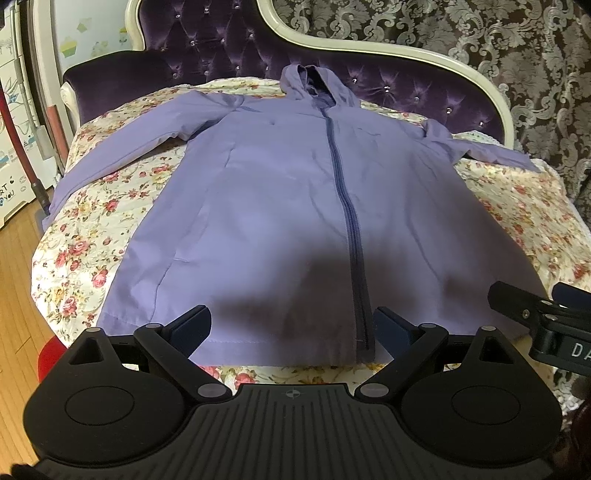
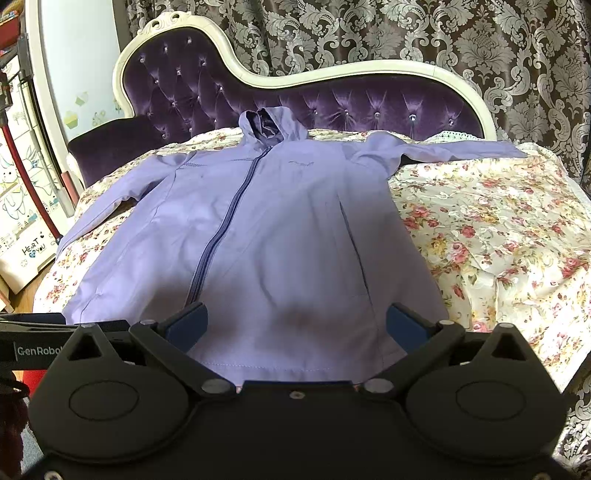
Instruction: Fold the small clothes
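Observation:
A small lavender hooded jacket [image 1: 280, 206] lies flat and zipped on a floral bedspread [image 1: 110, 206], hood at the far end, both sleeves spread out to the sides. It also shows in the right wrist view [image 2: 288, 229]. My left gripper [image 1: 291, 328] is open and empty, hovering over the jacket's near hem left of the dark zipper [image 1: 347, 206]. My right gripper [image 2: 297, 325] is open and empty, over the hem on the right half of the jacket. The right gripper's body shows at the right edge of the left wrist view [image 1: 546, 325].
A purple tufted headboard [image 1: 229, 40] with a cream frame stands behind the hood. Patterned curtains [image 2: 406, 33] hang behind it. Wooden floor [image 1: 18, 288] and boxes [image 1: 14, 147] lie to the left of the bed. The floral bedspread [image 2: 498, 229] extends to the right of the jacket.

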